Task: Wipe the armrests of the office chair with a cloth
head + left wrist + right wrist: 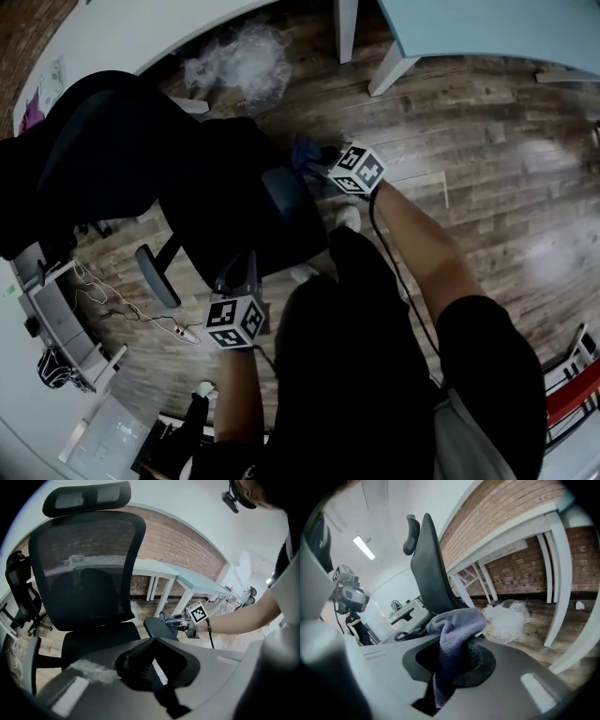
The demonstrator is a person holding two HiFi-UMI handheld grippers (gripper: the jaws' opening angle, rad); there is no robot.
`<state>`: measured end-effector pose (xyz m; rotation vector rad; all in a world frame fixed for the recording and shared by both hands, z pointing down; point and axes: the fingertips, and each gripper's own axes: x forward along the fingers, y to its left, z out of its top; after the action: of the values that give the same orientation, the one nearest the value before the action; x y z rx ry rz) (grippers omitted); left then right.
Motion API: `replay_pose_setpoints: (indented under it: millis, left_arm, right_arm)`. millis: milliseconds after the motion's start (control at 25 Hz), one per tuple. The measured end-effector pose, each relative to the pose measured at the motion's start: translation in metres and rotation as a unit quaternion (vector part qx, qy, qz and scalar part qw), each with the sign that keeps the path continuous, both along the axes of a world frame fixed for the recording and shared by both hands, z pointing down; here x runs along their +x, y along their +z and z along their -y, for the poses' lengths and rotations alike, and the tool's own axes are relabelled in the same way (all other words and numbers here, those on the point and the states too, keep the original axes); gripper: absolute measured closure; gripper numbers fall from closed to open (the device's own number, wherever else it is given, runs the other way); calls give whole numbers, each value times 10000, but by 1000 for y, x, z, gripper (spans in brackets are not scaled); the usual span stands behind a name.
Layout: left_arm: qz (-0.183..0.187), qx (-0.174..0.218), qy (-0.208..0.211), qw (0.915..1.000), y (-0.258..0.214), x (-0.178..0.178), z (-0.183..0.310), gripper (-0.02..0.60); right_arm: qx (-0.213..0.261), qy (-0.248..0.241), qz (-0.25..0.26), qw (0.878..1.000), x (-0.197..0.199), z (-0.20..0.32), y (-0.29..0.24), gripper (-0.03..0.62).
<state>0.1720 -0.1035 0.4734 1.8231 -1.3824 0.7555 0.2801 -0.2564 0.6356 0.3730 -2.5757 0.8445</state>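
Cloth [452,632] first, right under the lens: we have the blue-grey fabric pinched in our right gripper [457,663], jaws clamped on it with a fold drooping down between them. Seen from the left gripper view, the cloth sits against the far tip of the right-hand armrest [159,629] of the office chair [89,573]. Our left gripper [140,667] hangs just in front of the chair's seat, jaws drawn together with nothing in them. The left-hand armrest [155,277] sticks out on the chair's other side, apart from both grippers. Beyond the chair's back, crumpled clear plastic [239,61] lies on the wood floor [487,141] near the legs of a white desk [487,28], and a brick wall [178,545] runs behind.
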Motion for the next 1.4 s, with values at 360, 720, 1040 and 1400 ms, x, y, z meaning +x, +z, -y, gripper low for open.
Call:
replay_pose_setpoints:
  millis: [360, 720, 1040, 1400]
  left_arm:
    - [-139, 618, -94, 9979, -28, 1, 13, 577]
    - [-273, 1265, -565, 9900, -58, -19, -8, 577]
    - [-308, 1722, -726, 9819, -86, -40, -56, 577]
    - [-236, 2395, -773, 9675, -125, -47, -202, 577]
  right_arm:
    - [1480, 1040, 183, 9833, 35, 18, -120, 537]
    - [2360, 905, 487, 9663, 22, -47, -241, 537]
    - [2711, 290, 1113, 9557, -17, -133, -305, 536]
    - [3242, 555, 901, 9401, -10, -293, -336, 536]
